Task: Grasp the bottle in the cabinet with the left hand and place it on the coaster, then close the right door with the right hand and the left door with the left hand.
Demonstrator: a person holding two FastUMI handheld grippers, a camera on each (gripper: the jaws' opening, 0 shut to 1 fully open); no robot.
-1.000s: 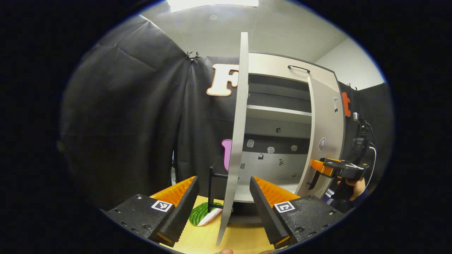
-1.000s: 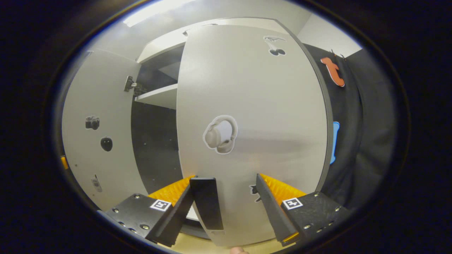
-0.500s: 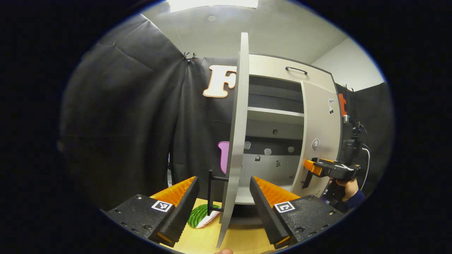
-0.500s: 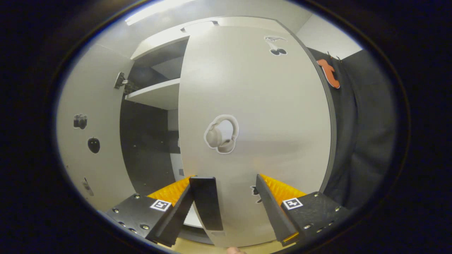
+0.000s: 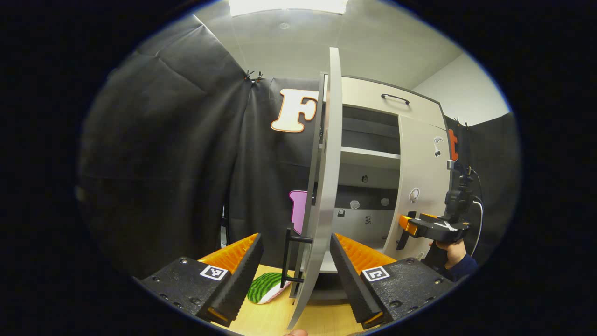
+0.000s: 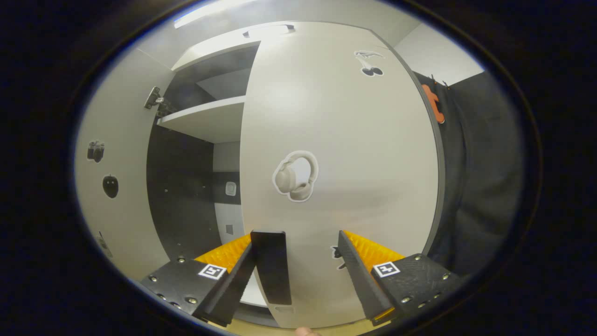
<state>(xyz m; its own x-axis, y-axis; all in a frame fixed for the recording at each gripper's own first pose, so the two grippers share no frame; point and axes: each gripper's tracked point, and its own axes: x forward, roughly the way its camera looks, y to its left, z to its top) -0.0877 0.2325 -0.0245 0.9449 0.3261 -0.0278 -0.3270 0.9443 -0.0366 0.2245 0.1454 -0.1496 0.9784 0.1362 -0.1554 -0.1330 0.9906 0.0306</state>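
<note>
The white cabinet's left door (image 5: 322, 177) stands edge-on between the fingers of my left gripper (image 5: 296, 263), which is open. The door's black handle (image 5: 290, 259) lies just inside the left finger. A watermelon-patterned coaster (image 5: 265, 287) lies on the wooden table (image 5: 322, 319), partly hidden by that finger and the door. My right gripper (image 6: 298, 266) is open against the front of the right door (image 6: 345, 154), with the door's black handle (image 6: 273, 266) between the fingers, close to the left one. The right gripper (image 5: 426, 226) also appears at the right door (image 5: 419, 182), held by a hand (image 5: 451, 249).
The cabinet's inside is dark, with a white shelf (image 6: 205, 121) across it and a drawer front with a handle (image 5: 394, 97) on top. The left door's inner face (image 6: 116, 186) carries small stickers. Black cloth walls close in on both sides.
The right door has swung further towards the cabinet, with my right gripper following it. The left door has turned slightly, so its handle side faces me more.
</note>
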